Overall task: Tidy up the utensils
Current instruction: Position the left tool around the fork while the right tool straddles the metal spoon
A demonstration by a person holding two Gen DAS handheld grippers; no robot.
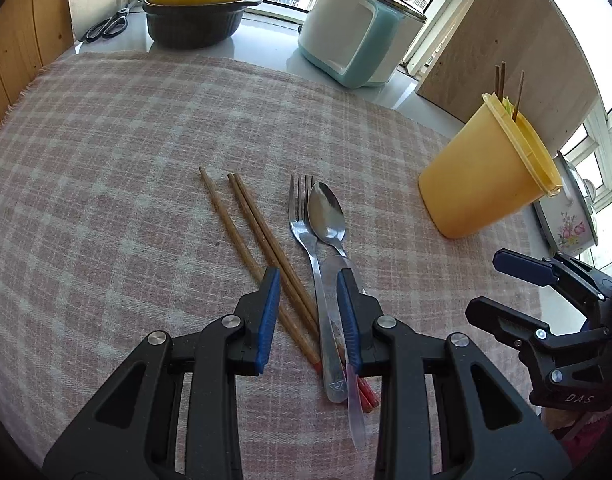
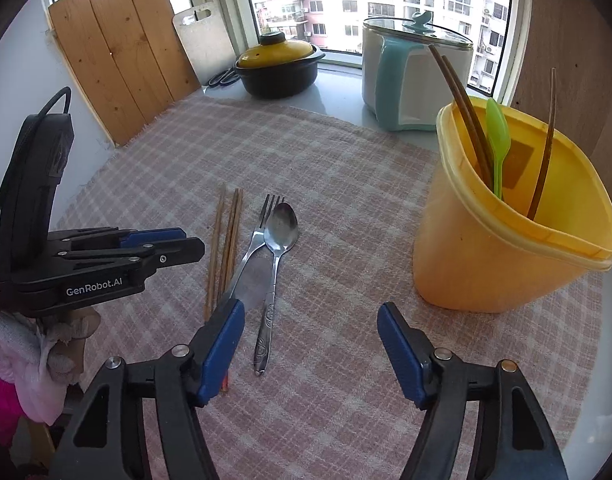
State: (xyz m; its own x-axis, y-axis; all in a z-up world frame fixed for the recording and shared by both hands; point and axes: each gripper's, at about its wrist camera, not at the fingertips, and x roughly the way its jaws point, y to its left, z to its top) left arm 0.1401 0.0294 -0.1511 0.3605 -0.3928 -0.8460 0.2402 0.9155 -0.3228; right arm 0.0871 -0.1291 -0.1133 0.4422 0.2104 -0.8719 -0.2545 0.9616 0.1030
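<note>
Three wooden chopsticks [image 1: 241, 224], a steel fork [image 1: 301, 220], a steel spoon [image 1: 328, 216] and a table knife [image 2: 253, 280] lie side by side on the checked cloth [image 1: 125, 160]. My left gripper [image 1: 308, 274] hovers over their handle ends. It is partly open, with two chopsticks and the fork handle seen in the gap and no pad pressing on them. My right gripper [image 2: 312, 332] is open wide over the cloth, with the spoon handle lying below, just inside its left finger. A yellow cup [image 2: 498, 256] to the right holds chopsticks and a green plastic spoon [image 2: 498, 136].
A black pot with a yellow lid [image 1: 193, 12], a white and teal cooker [image 1: 358, 32] and scissors [image 1: 107, 26] stand on the sill behind the cloth. Wooden boards [image 2: 121, 48] lean at the left. A floral pot [image 1: 570, 216] sits beyond the cup.
</note>
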